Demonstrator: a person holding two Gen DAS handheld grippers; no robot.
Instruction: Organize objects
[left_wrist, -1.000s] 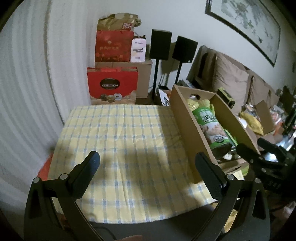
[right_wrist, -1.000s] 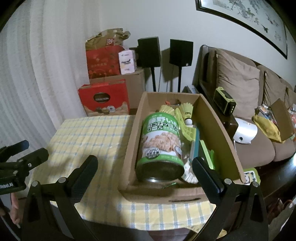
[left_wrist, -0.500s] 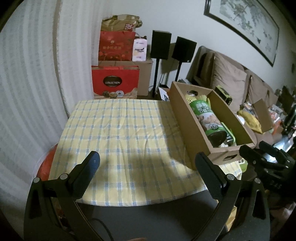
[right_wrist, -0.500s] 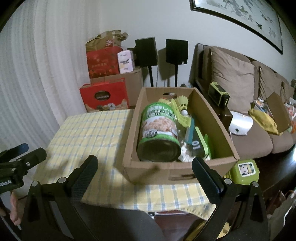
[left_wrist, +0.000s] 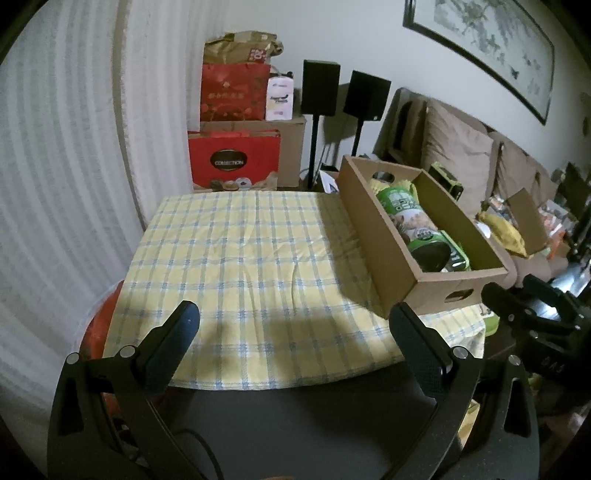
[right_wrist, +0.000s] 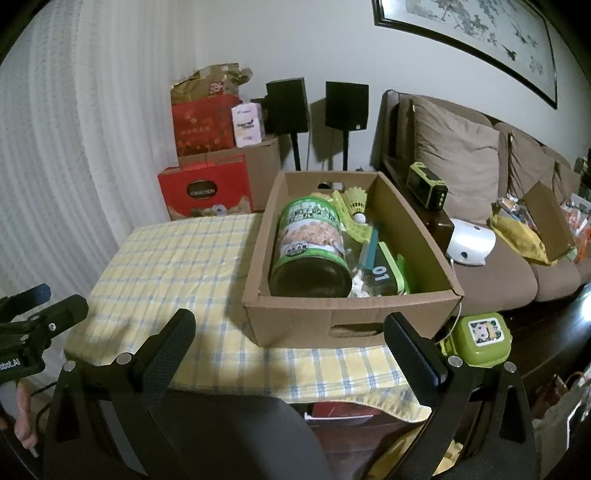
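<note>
Bare tablecloth (left_wrist: 236, 258) left of packed cardboard box (right_wrist: 295, 325)

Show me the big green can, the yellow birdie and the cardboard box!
green can (right_wrist: 312, 236): right wrist view, on its printed label.
yellow birdie (right_wrist: 356, 201): right wrist view, on its feather skirt.
cardboard box (right_wrist: 295, 325): right wrist view, on its near front wall.

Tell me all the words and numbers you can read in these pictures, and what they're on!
"COLLECTION": on the red gift box behind the table.
"01": on the dark case inside the cardboard box.
Writing on the green can, the white carton and the red bag: too blurred to read.
</note>
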